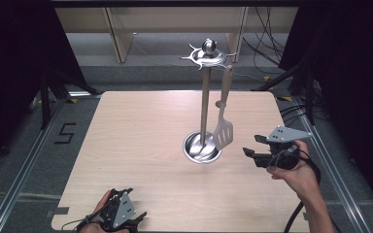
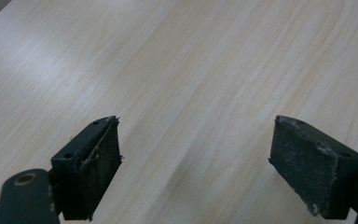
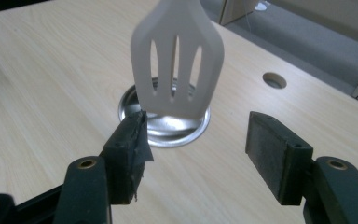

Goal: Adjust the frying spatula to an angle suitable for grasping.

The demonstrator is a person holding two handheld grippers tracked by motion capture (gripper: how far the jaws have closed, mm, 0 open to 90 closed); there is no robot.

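Observation:
A metal utensil stand (image 1: 204, 92) rises from a round steel base (image 1: 201, 147) at the middle of the table, with hooks around its top (image 1: 208, 56). A pale slotted spatula (image 1: 223, 127) hangs from one hook, its blade just above the base (image 3: 165, 125). My right gripper (image 1: 251, 145) is held open to the right of the spatula blade (image 3: 177, 58), which hangs a little beyond the jaws. My left gripper (image 1: 135, 218) rests open at the table's near left edge, with bare wood (image 2: 186, 93) between its jaws.
The light wooden table (image 1: 141, 126) has a round cable hole (image 3: 274, 80) near one edge. Black curtains stand on both sides, and cables (image 1: 267, 48) lie on the floor behind the table. Wooden furniture legs (image 1: 119, 34) stand at the back.

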